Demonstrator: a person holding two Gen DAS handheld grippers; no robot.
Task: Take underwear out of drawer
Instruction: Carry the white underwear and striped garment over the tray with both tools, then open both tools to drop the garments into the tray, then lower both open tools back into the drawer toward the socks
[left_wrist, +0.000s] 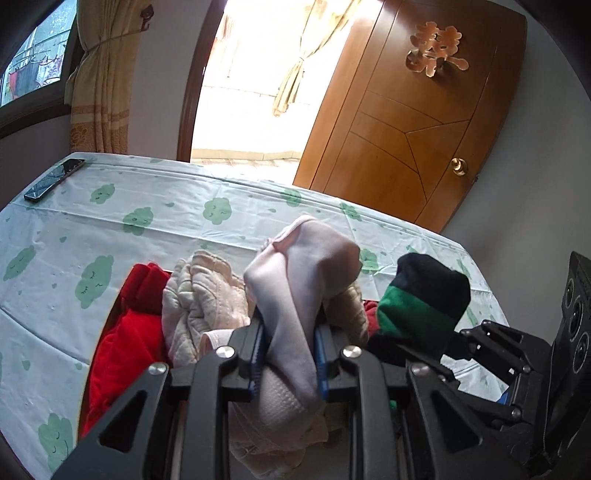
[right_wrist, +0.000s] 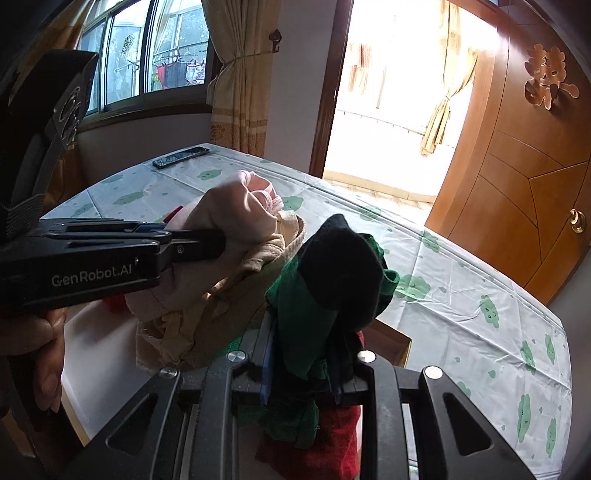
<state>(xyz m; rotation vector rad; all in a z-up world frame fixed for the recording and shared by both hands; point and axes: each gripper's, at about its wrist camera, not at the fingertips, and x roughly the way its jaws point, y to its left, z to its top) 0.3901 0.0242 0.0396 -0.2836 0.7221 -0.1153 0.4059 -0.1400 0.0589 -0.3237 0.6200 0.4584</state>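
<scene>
Home bedroom: bed (left_wrist: 184, 221), curtains (left_wrist: 99, 74), wooden door (left_wrist: 424, 129).

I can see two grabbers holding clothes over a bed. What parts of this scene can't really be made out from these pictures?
- The drawer: right wrist view shows one wooden corner; clothes and the right gripper cover the rest.
- The red garment: left wrist view, its lower part is behind the left gripper.
- The pink underwear: its lower end hangs behind the gripper body.
- The phone: screen too small to read.
- The doorway: washed out by glare.
</scene>
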